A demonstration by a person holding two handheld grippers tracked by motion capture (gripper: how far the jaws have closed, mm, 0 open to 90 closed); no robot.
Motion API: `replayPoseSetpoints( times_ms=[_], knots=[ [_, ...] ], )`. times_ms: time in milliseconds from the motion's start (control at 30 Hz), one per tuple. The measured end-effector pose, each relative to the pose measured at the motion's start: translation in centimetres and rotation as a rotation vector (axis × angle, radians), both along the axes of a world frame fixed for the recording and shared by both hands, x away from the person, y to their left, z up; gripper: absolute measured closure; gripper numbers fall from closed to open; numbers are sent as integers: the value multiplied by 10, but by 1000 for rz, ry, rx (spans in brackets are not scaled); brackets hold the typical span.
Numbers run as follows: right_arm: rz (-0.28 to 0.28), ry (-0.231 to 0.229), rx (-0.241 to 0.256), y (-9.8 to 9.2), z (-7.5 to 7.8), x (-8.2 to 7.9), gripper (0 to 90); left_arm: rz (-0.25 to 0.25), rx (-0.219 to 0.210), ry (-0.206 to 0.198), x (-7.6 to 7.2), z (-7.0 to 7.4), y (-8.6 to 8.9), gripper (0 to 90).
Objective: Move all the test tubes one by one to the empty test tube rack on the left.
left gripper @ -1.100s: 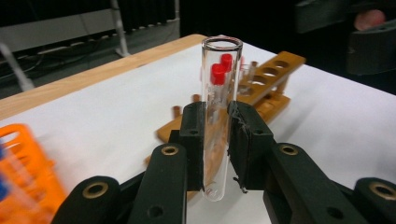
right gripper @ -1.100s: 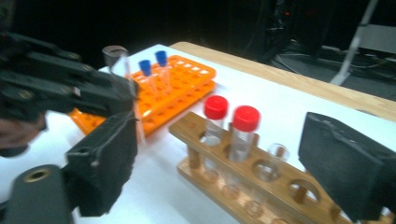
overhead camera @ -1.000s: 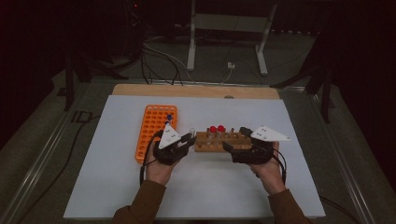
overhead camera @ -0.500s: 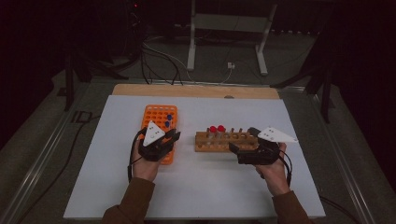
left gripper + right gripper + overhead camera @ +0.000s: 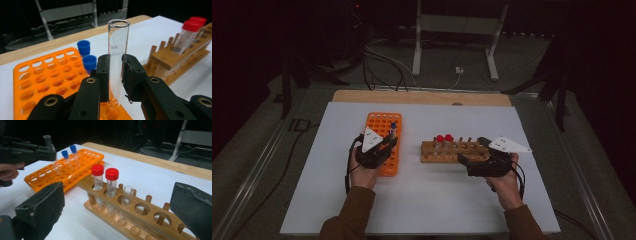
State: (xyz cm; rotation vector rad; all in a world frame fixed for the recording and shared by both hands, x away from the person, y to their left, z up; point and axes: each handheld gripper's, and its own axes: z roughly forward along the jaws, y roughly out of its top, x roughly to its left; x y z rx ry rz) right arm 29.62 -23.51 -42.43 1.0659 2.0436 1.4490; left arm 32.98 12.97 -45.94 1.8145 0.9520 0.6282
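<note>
My left gripper [image 5: 115, 75] is shut on a clear, uncapped glass tube [image 5: 117, 57], held upright over the near right part of the orange rack [image 5: 45, 80]. Two blue-capped tubes [image 5: 89, 61] stand in that rack just behind it. In the high view the left gripper [image 5: 382, 149] is over the orange rack [image 5: 382, 124]. My right gripper [image 5: 120, 202] is open around the near side of the wooden rack [image 5: 140, 212]. That rack holds two red-capped tubes [image 5: 111, 173] and one open clear tube [image 5: 127, 195]. The high view puts the right gripper [image 5: 469, 161] at the wooden rack's [image 5: 447, 151] right end.
Both racks sit on a white mat [image 5: 422, 200] with a wooden strip [image 5: 422, 96] along its far edge. Several holes at the wooden rack's right end hold nothing. A metal stand [image 5: 452, 30] and cables [image 5: 382, 60] lie on the dark floor beyond.
My left gripper has carried the clear tube left, from the wooden rack to above the orange rack. The right gripper has drawn slightly right, staying at the wooden rack's right end.
</note>
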Motion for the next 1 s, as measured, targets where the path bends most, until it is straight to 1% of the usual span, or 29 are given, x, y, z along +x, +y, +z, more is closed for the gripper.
replayPoseSetpoints(
  times_ms=[200, 267, 367, 433, 500, 567, 667, 733, 833, 1000],
  knots=[
    [0, 2, 3, 0, -1, 0, 1, 25, 12, 22, 9, -8, -2, 764],
    [0, 3, 3, 0, -1, 0, 1, 30, 3, 23, 10, -9, -3, 763],
    [2, 1, 4, 0, -1, 0, 1, 46, 8, 30, 11, -10, -2, 763],
    [2, 0, 2, 0, -1, 0, 1, 53, 25, 39, 12, -11, -1, 764],
    [4, 0, 2, 0, -1, 0, 1, 55, 28, 54, 13, -13, 0, 764],
    [4, 1, 1, 0, -1, 0, 1, 53, 40, 76, 14, -16, 0, 764],
    [6, 2, 1, 1, -2, 0, 2, 49, 56, 117, 15, -21, -1, 765],
    [9, 2, 1, 1, -2, 0, 1, 55, 76, 138, 16, -24, -3, 767],
    [11, 4, -4, 1, -3, 0, 2, 65, 68, 156, 16, -26, -3, 770],
    [15, 7, -4, 2, -3, 0, 2, 71, 75, 177, 17, -25, -4, 770]
  ],
)
